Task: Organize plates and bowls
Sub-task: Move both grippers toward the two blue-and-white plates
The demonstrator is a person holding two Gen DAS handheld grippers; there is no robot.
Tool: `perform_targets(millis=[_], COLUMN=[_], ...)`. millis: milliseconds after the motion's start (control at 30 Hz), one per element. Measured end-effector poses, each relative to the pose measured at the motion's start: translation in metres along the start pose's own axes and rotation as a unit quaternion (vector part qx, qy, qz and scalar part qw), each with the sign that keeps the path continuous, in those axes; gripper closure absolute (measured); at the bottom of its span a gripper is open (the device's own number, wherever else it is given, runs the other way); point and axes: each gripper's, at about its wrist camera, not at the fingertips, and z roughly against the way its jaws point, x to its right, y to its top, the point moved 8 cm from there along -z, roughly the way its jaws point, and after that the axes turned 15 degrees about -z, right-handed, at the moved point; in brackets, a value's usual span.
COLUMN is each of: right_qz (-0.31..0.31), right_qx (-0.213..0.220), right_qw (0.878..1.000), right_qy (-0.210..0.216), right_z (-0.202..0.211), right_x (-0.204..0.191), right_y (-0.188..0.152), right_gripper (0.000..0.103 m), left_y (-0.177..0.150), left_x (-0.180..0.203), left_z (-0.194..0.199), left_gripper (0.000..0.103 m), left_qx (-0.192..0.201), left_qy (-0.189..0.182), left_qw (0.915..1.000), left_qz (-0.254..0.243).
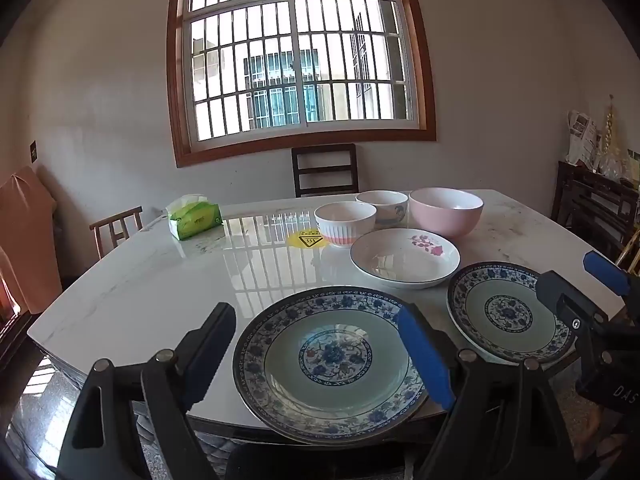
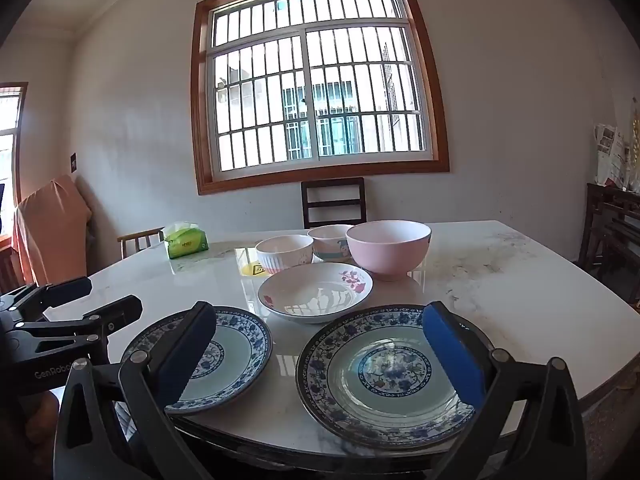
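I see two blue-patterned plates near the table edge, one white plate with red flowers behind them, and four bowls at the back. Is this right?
Not quite: there are three bowls, not four. The right wrist view shows a ribbed white bowl, a small white bowl and a pink bowl. The two blue-patterned plates and the flowered white plate are as you say.

Two plates are set side by side at the table's (image 1: 160, 280) near edge: the left plate (image 1: 328, 360) and the right plate (image 1: 508, 312). A third plate (image 1: 404, 258) is placed behind them, between the two. Three bowls (image 1: 384, 206) are lined up behind it. A tissue pack (image 1: 194, 216) is placed far left, and a chair (image 1: 324, 168) behind the table.
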Motion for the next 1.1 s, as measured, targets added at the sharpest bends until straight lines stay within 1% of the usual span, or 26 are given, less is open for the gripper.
perform_targets(millis=[33,67,133,167,267,367,500,533,567,667,867,1100], right_qz=[-0.001,-0.002,-0.004,0.013,0.015,0.005,-0.018,-0.021,-0.021,-0.010,-0.018,-0.043], right_qx=[-0.002,-0.005,-0.010,0.004,0.001,-0.016,-0.054,-0.060,-0.062,-0.064,-0.086,-0.127], right_qw=[1.000,1.000,1.000,1.000,1.000,1.000,0.997,0.996,0.996,0.996,0.993,0.986], right_qy=[0.001,0.002,0.003,0.006,0.011,0.025,0.056,0.059,0.063,0.068,0.083,0.097], right_z=[0.000,-0.001,-0.003,0.003,0.007,0.005,0.009,0.001,0.003,0.003,-0.001,-0.008], right_x=[0.001,0.002,0.006,-0.004,-0.010,-0.010,-0.018,-0.021,-0.024,-0.034,-0.040,-0.042], right_y=[0.000,-0.001,0.000,0.002,0.001,-0.003,-0.003,-0.008,-0.008,-0.010,-0.017,-0.031], right_gripper=[0.000,0.000,0.000,0.000,0.000,0.000,0.000,0.000,0.000,0.000,0.000,0.000], left_y=[0.000,-0.002,-0.002,-0.002,-0.006,-0.014,-0.018,-0.019,-0.019,-0.021,-0.023,-0.028], left_x=[0.001,-0.001,0.000,0.000,-0.006,-0.011,-0.016,-0.017,-0.019,-0.021,-0.027,-0.032], left_z=[0.000,0.004,0.005,0.006,0.004,-0.001,-0.002,-0.003,-0.003,-0.001,0.000,-0.007], left_gripper=[0.018,0.018,0.018,0.018,0.018,0.018,0.018,0.018,0.018,0.018,0.018,0.018], left_qx=[0.001,0.002,-0.002,-0.003,-0.010,-0.016,-0.024,-0.026,-0.027,-0.028,-0.029,-0.045], left_qy=[-0.001,0.009,0.011,0.012,0.012,0.010,0.013,0.014,0.015,0.018,0.022,0.019], left_qw=[1.0000,1.0000,0.9999,0.9999,0.9997,0.9995,0.9991,0.9990,0.9990,0.9989,0.9987,0.9980], left_qz=[0.000,0.004,0.008,0.010,0.018,0.024,0.031,0.032,0.033,0.033,0.036,0.039])
